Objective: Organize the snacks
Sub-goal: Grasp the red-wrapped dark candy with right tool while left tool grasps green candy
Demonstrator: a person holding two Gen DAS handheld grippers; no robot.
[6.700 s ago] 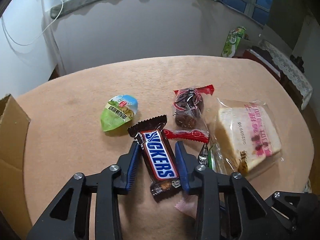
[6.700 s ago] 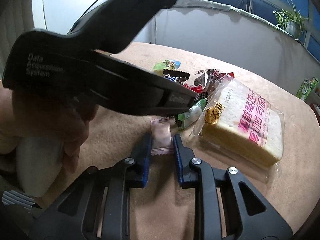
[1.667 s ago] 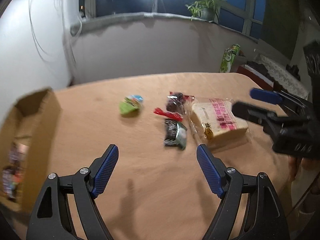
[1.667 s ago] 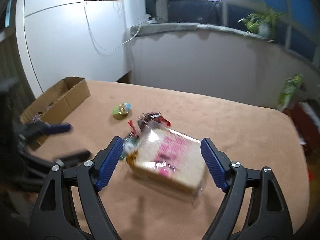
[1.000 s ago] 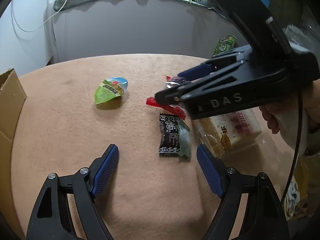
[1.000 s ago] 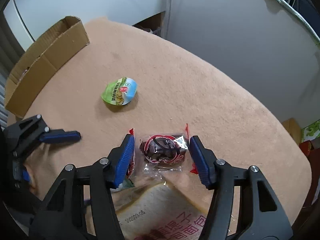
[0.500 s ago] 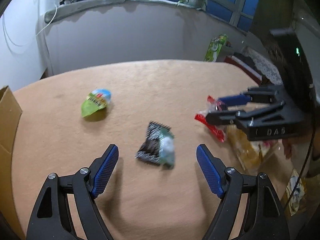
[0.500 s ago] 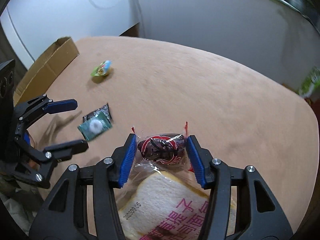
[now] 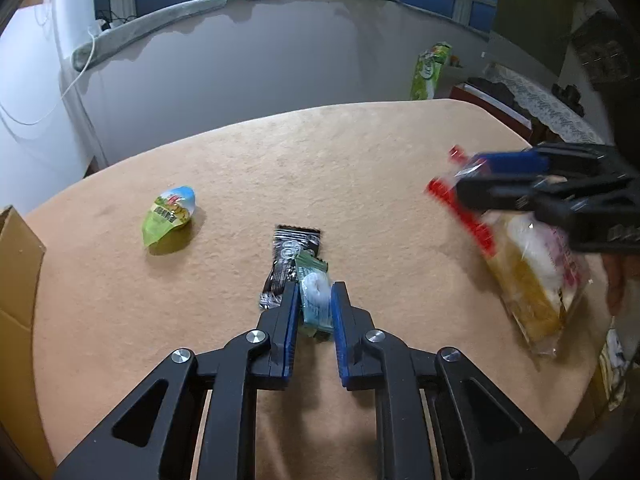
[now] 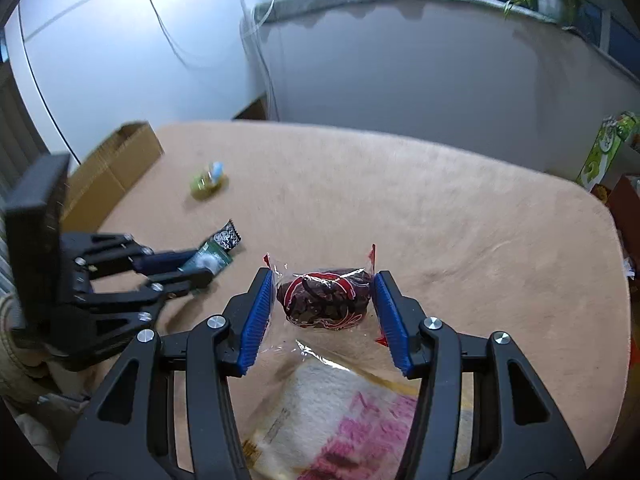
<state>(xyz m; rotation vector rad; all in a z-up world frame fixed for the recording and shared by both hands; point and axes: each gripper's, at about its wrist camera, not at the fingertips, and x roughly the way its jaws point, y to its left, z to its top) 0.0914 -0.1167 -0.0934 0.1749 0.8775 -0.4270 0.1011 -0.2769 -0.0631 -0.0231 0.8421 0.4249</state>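
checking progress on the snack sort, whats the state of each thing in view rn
left hand-held gripper: jaws closing on the mint candy
mint candy: between the jaws, overlapping the black packet
black packet: flat on the table
right hand-held gripper: shut on the red date pack
red date pack: held above the bread
bread: bagged, lying beneath the right gripper
green jelly cup: alone on the table, untouched
cardboard box: open, at the table edge

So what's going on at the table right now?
A person is sorting snacks with two handheld grippers. The left gripper is closing on a small green candy lying beside a black wrapper. The right gripper holds a red-edged pastry packet above the bread. A green jelly cup waits near the cardboard box.
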